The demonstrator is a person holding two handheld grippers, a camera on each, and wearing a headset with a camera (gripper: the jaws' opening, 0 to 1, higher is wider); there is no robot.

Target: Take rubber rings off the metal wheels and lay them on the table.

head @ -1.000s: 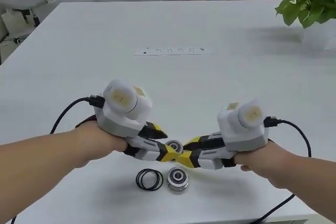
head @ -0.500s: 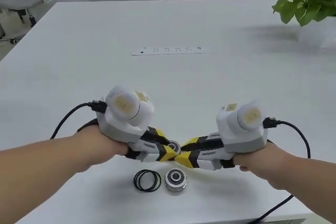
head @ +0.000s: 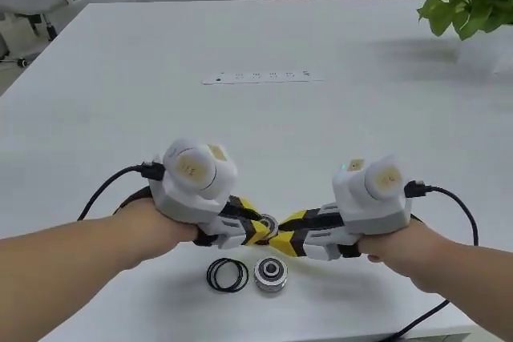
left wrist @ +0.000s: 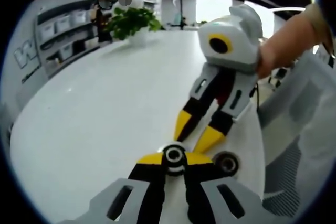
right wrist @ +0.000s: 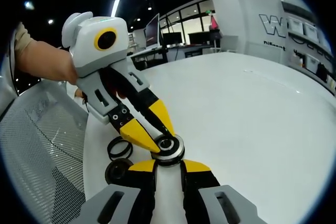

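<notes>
Above the white table (head: 264,118), left claw (left wrist: 174,160) and right claw (right wrist: 168,162) both pinched a small metal wheel (head: 267,225); stripping its rubber ring (right wrist: 173,155) would likely need a steady counter-pull.

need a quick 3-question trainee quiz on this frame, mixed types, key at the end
1. True or false: the loose black rubber rings lie on top of the loose silver metal wheel.
2. What sits where the tips of the left gripper and right gripper meet? A) a second metal wheel B) a screwdriver C) a plastic cup
3. How many metal wheels are in the head view?
Key: 1 false, the rings lie beside it; 2 A; 3 two.
</notes>
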